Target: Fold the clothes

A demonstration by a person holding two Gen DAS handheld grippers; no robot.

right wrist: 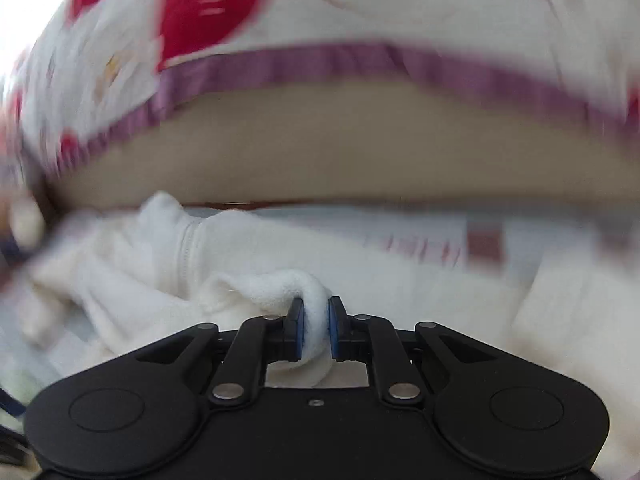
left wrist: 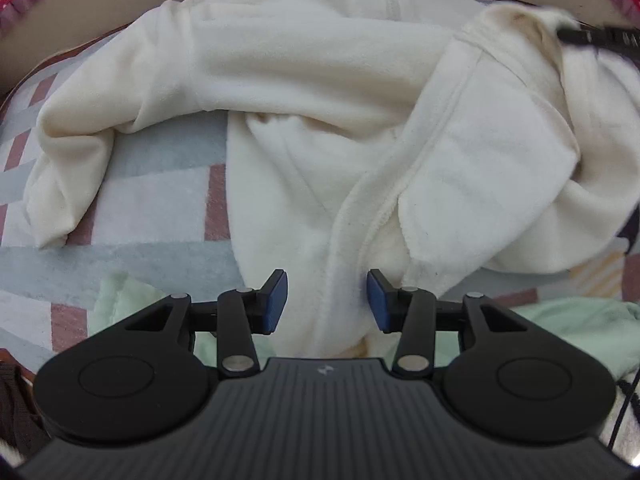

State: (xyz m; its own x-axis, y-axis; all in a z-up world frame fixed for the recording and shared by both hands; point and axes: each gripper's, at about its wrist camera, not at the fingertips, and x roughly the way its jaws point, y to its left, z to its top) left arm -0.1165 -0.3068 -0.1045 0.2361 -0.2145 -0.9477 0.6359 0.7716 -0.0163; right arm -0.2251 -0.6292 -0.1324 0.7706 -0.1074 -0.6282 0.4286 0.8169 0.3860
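While fleece (right wrist: 316,320) fills right gripper (right wrist: 316,328), left gripper (left wrist: 327,300) seemingly straddles it.

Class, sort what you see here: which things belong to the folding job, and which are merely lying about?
Part of the job:
cream fleece garment
left hand-held gripper, open
right hand-held gripper, shut on a fold of it

Lying about:
pale green cloth
red-and-white quilt with purple border
patterned bedcover
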